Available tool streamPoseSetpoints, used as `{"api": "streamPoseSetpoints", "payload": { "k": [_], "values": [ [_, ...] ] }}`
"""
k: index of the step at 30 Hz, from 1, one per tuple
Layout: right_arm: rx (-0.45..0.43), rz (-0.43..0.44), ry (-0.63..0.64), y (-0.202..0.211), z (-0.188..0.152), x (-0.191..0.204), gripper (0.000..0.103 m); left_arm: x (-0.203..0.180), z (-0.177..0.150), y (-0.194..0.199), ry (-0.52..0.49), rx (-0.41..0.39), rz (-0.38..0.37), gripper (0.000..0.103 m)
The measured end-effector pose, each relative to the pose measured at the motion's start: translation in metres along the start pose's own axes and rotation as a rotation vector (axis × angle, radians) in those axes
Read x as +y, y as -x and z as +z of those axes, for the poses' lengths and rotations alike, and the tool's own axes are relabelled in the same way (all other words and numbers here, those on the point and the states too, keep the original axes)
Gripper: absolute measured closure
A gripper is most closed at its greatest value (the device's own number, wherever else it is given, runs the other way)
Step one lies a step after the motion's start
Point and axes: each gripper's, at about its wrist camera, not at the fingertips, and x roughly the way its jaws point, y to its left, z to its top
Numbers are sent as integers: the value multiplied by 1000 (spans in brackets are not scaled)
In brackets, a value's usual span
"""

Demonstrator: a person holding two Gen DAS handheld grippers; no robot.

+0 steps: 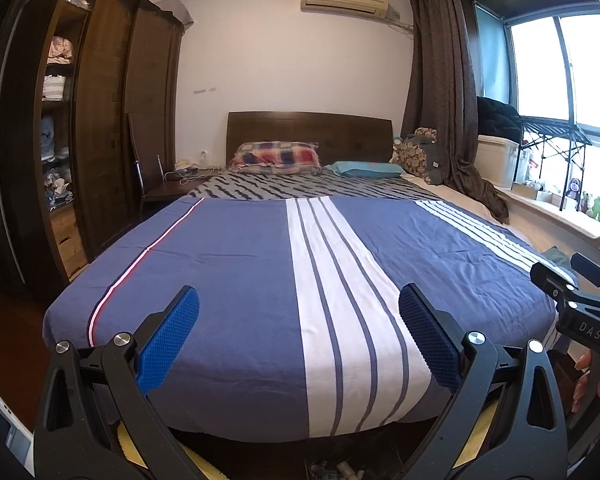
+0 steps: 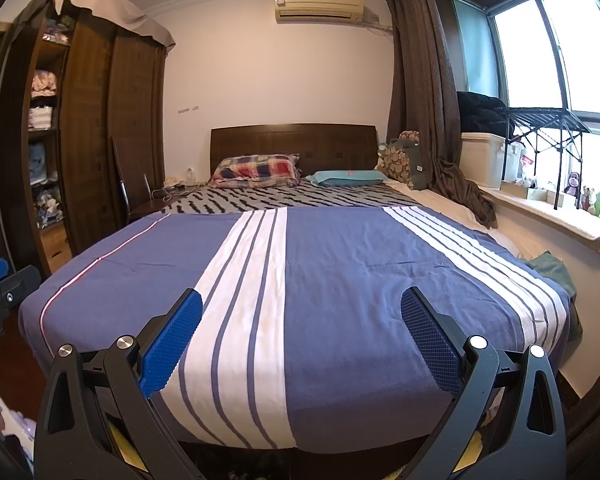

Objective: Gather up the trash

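**Both grippers open over foot of bed, no trash clearly in view**

Left gripper and right gripper hover side by side at the foot of the bed, fingers spread wide, nothing between the blue pads. The right gripper's body pokes into the left wrist view at the far right, a hand under it.

Task's thing: cannot tell. Small unclear bits lie on the floor below the bed edge, too blurred to identify. The bedspread, blue with white stripes, is bare.

Around:
- 2 pillows at the headboard: one plaid pillow, one teal pillow.
- 1 patterned cushion by the curtain.
- 1 wardrobe left, shelves of folded clothes showing.
- 1 nightstand with cables.
- 1 air conditioner on the wall.
- 1 black folding rack and 1 white storage box at the window.
- Several small toys on the sill, including a green frog toy.
- 1 green cloth at the bed's right edge.
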Motion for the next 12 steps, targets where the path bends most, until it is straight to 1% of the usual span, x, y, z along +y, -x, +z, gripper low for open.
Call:
{"api": "streamPoseSetpoints", "payload": {
  "k": [12],
  "values": [
    [6,-3,16,-11,3,1,3,6,3,-9,23,14,1,8]
  ]
}}
